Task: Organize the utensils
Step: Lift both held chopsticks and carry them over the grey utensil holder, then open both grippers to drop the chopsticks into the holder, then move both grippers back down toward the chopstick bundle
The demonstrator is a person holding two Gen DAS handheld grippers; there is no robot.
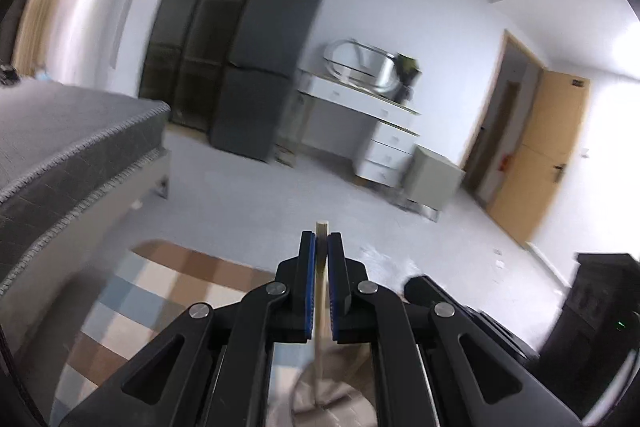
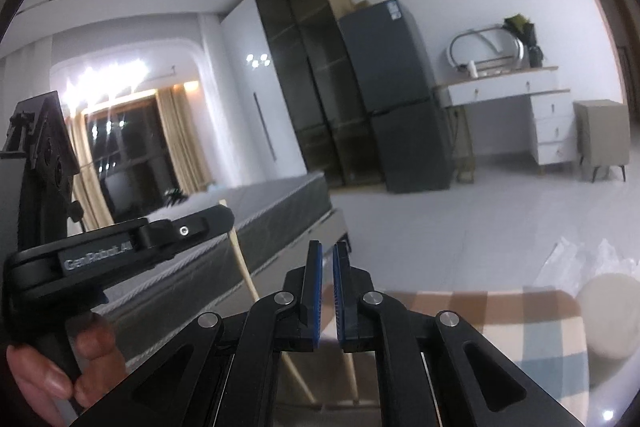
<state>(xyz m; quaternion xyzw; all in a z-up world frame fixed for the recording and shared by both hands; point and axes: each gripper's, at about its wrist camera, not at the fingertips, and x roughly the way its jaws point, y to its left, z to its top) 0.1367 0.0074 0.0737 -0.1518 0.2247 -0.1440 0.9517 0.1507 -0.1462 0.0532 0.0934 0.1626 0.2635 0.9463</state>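
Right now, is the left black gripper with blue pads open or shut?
Shut: the left gripper pinches a thin pale wooden stick between its blue pads.

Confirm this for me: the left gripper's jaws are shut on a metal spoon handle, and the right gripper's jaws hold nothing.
One thing is wrong: the material. The left wrist view shows the left gripper shut on a pale wooden stick, not a metal spoon handle. What utensil it is cannot be told. The rest stands: in the right wrist view the right gripper has nothing between its jaws.
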